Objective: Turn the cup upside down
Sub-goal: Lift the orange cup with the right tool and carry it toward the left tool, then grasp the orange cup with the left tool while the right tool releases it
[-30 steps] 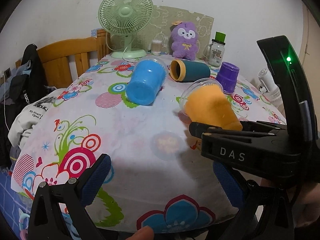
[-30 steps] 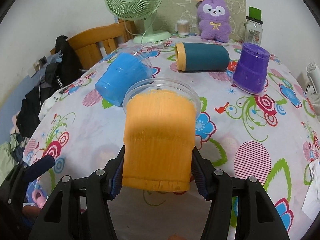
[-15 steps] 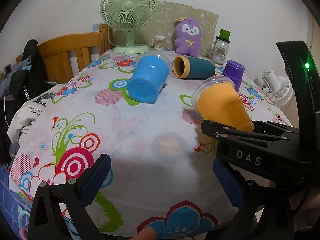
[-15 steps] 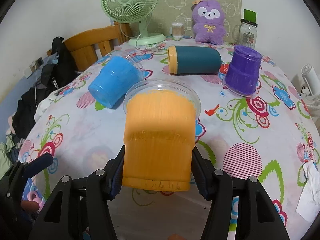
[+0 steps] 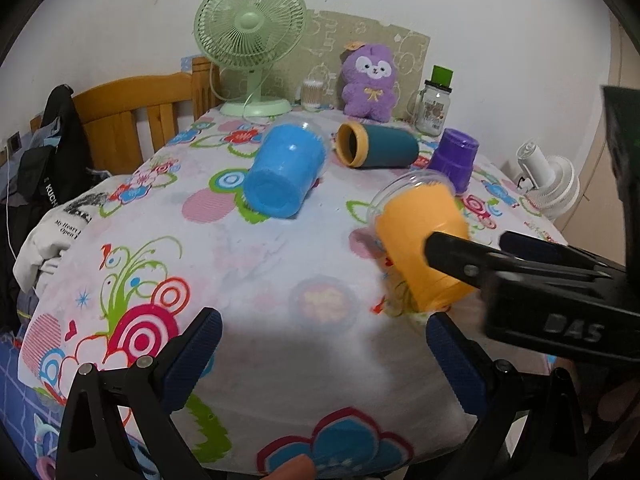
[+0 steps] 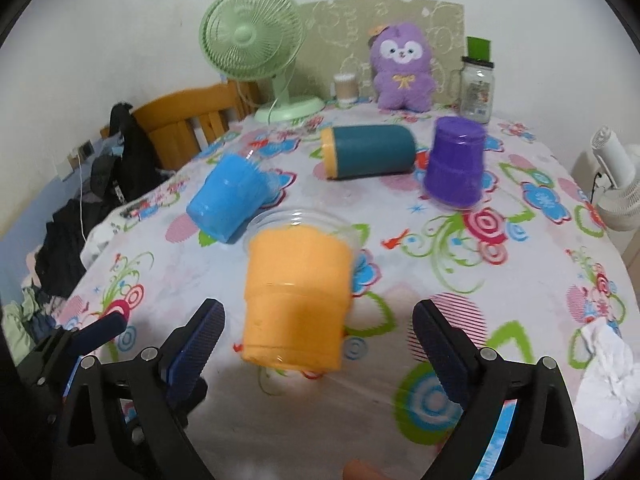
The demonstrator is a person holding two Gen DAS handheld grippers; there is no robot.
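Note:
An orange cup (image 6: 296, 296) with a clear rim is tilted, base toward me, between the open fingers of my right gripper (image 6: 320, 332); the pads do not touch it. It also shows in the left wrist view (image 5: 424, 240), partly behind the right gripper's black finger. Whether it rests on the tablecloth I cannot tell. My left gripper (image 5: 324, 344) is open and empty over the near table edge. A blue cup (image 6: 228, 204) lies on its side, a teal cup (image 6: 368, 156) lies on its side, and a purple cup (image 6: 456, 164) stands upside down.
A floral tablecloth (image 5: 200, 240) covers the table. At the back stand a green fan (image 5: 250, 44), a purple plush toy (image 5: 370, 80), a jar (image 5: 434, 104) and a small swab container (image 5: 312, 94). A wooden chair with clothes (image 5: 120, 120) is left. Crumpled tissue (image 6: 608, 376) lies right.
My right gripper has opened and let go of the orange cup, which has tipped further away and sits lower. Both cameras have pulled back slightly.

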